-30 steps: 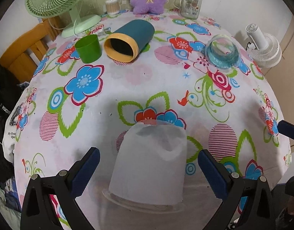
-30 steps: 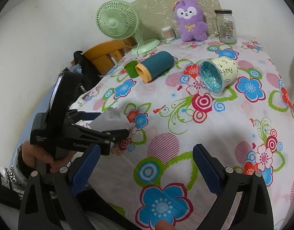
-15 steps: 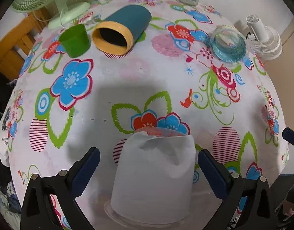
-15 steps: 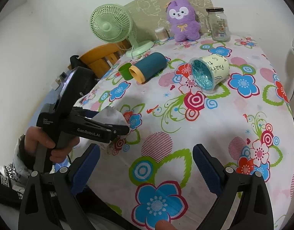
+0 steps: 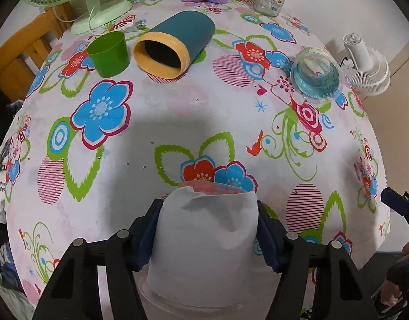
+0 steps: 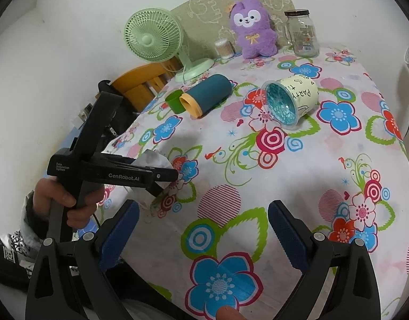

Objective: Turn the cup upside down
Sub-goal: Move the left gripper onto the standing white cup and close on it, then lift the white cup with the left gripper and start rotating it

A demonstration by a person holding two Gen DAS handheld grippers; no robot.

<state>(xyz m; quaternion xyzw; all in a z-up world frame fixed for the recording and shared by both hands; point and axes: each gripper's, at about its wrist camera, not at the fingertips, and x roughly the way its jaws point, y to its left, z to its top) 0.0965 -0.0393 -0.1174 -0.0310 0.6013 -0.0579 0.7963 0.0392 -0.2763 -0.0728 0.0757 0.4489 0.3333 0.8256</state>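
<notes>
A translucent white plastic cup (image 5: 207,245) lies on its side at the near edge of the flowered table, its rim toward the camera. My left gripper (image 5: 208,236) is shut on it, blue pads pressing both sides. The right wrist view shows the same cup (image 6: 153,161) partly hidden behind the left gripper's black body (image 6: 111,173). My right gripper (image 6: 203,229) is open and empty above the table's near edge, to the right of the cup.
A teal cup with a yellow rim (image 5: 175,45) and a clear blue-bottomed cup (image 5: 315,76) lie on their sides. A small green cup (image 5: 108,53) stands upright. A green fan (image 6: 156,40), purple plush (image 6: 253,34) and glass jar (image 6: 301,33) line the back.
My left gripper has closed from wide open onto the white cup's sides. The right gripper has stayed open and barely shifted.
</notes>
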